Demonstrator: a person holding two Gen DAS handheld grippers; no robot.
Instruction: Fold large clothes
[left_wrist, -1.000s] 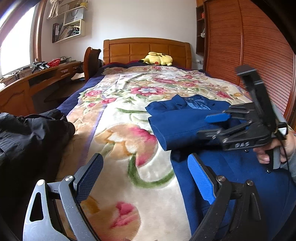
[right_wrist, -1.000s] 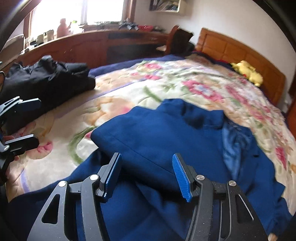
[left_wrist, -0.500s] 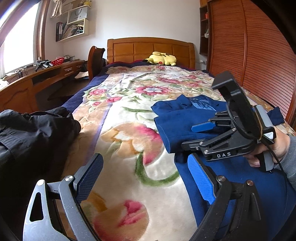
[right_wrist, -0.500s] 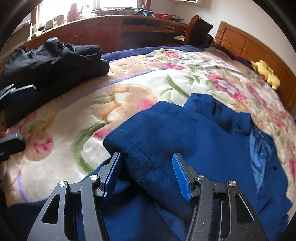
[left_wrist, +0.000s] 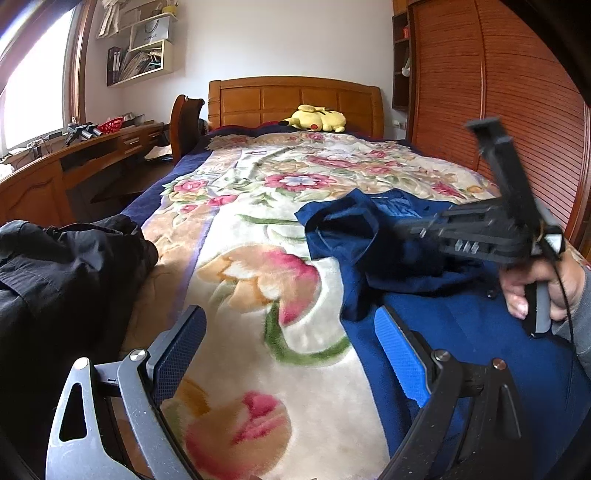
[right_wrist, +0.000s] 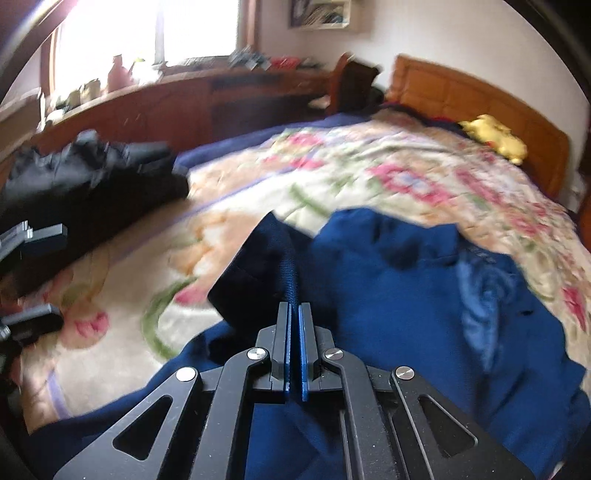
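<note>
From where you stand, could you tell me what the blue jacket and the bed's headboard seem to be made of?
Blue jacket: looks like thick matte woven cloth, perhaps wool-like; it creases softly where the right gripper pinches a fold, and a shinier lining shows inside. Headboard: apparently varnished wood, orange-brown with raised panels and a slight sheen.

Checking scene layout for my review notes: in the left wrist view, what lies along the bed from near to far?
Left gripper open over the floral blanket → blue garment, pinched by the right gripper → yellow plush toy → wooden headboard.
</note>
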